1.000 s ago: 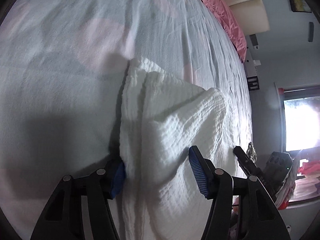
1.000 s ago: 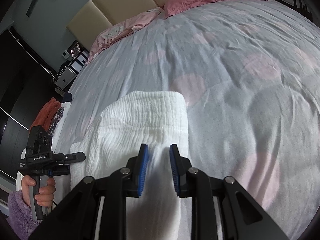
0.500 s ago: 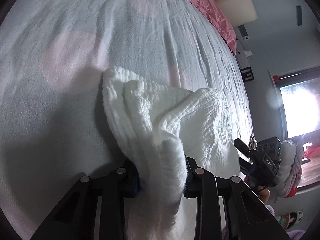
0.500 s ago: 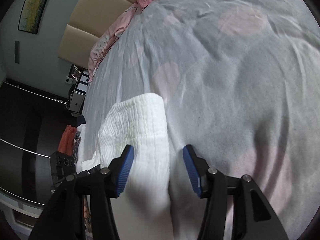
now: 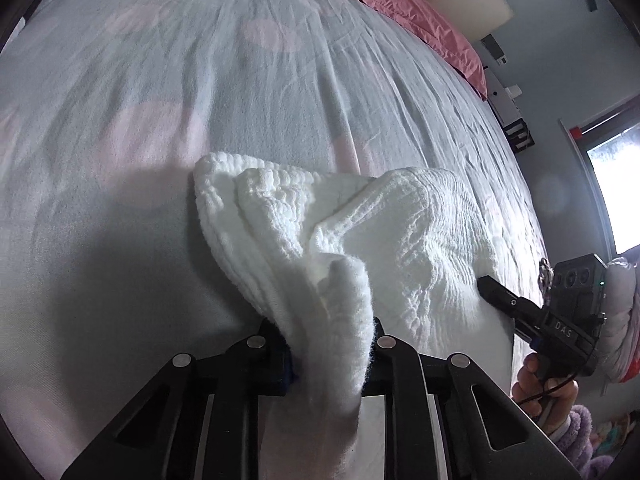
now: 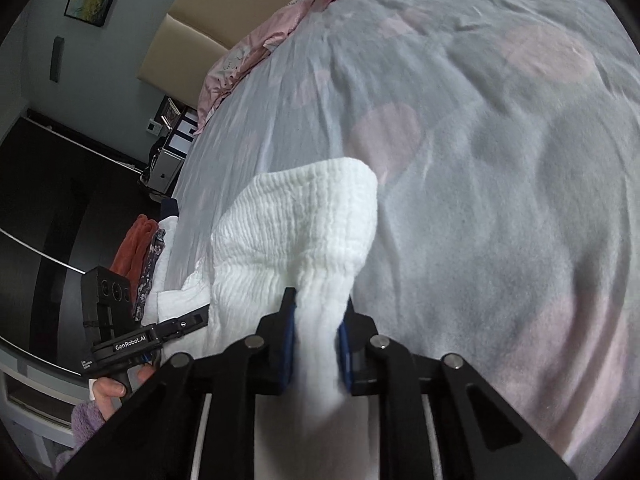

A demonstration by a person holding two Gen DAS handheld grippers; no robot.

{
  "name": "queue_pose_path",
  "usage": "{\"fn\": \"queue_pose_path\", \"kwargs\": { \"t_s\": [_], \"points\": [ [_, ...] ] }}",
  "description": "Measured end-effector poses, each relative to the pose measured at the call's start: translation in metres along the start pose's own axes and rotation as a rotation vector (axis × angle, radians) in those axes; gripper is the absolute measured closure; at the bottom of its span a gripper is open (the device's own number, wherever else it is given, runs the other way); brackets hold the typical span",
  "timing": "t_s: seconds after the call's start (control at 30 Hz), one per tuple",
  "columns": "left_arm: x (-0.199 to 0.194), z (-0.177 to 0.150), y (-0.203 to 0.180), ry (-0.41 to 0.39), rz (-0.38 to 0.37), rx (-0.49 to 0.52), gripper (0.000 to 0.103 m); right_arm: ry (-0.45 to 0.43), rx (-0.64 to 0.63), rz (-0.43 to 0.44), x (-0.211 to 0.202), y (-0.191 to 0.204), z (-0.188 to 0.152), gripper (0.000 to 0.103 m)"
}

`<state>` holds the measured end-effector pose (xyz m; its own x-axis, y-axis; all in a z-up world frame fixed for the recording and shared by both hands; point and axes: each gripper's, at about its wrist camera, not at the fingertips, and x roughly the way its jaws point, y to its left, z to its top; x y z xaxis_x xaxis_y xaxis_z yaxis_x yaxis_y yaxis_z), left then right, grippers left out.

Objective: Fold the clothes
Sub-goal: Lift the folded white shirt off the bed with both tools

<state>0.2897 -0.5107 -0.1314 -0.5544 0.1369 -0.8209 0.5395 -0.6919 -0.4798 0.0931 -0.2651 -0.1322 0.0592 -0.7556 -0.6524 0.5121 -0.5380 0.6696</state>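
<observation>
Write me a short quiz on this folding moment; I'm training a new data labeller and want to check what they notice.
1. True or false: both the left gripper and the right gripper are shut on the white cloth.
2. Multiple choice: the far end of the cloth is (A) lying on the bed, (B) draped over the pink pillow, (C) hanging off the bed's edge.
3. Short answer: what colour are the round patches on the bed cover?

Key
1. True; cloth is bunched between each gripper's fingers.
2. A.
3. Pale pink.
</observation>
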Motion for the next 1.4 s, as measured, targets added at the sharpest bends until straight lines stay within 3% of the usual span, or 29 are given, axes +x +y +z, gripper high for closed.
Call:
{"fn": "queue_pose_path", "kwargs": {
  "t_s": [0.17, 0.77, 1.13, 1.4],
  "points": [
    [-0.021, -0.010, -0.008, -0.063, 0.060, 0.027, 0.085, -0.029, -0.068, -0.012, -0.008, 0.017, 0.001, 0.086],
    [-0.109, -0.036, -0.053, -0.259, 0.091, 0.050, 0.086, -0.157, -0.276, 0.046, -0.071, 0.089, -0.016, 0.087],
    [-0.212, -0.064, -0.076, -0.438, 0.113, 0.092, 0.087, -0.231, -0.389, 0.142, -0.128, 0.163, -0.025, 0.089],
    [-0.313, -0.078, -0.081, -0.570, 0.201, 0.146, 0.088, -0.271, -0.538, 0.237, -0.151, 0.261, -0.007, 0.090]
  ]
}}
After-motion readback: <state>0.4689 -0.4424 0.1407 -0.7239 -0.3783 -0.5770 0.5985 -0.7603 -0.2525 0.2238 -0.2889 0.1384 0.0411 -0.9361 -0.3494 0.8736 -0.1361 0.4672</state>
